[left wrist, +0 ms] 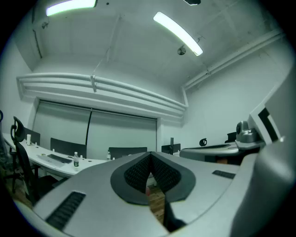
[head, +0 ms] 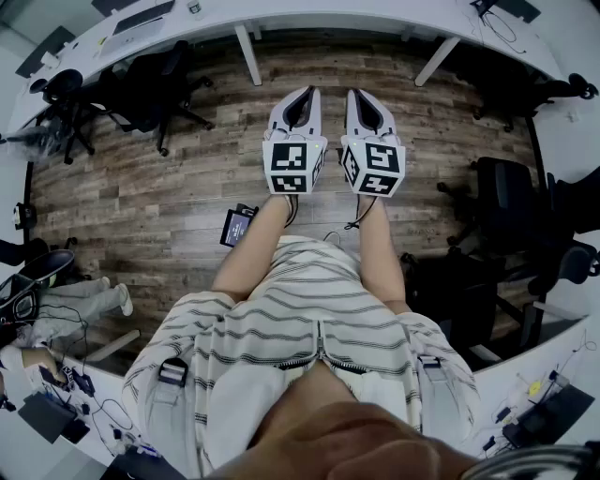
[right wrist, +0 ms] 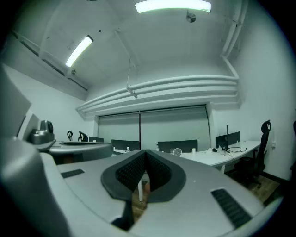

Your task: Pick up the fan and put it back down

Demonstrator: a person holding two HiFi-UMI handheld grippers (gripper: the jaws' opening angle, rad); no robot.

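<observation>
A small white fan (right wrist: 176, 151) stands far off on a long white desk (right wrist: 217, 157), seen only in the right gripper view. I hold both grippers level and side by side above the wooden floor, well short of the desk (head: 281, 21). The left gripper (head: 302, 94) (left wrist: 149, 172) is shut, its ribbed pads meeting with nothing between them. The right gripper (head: 361, 96) (right wrist: 144, 169) looks the same, pads together and empty. Each one's marker cube faces my head camera.
Black office chairs (head: 150, 89) (head: 506, 202) stand left and right on the wooden floor. A dark flat device (head: 237, 226) lies on the floor near my left arm. The desk carries a water bottle (left wrist: 76, 159), a keyboard (left wrist: 58, 158) and a monitor (right wrist: 227, 138). Someone's legs (head: 84, 300) show at the left.
</observation>
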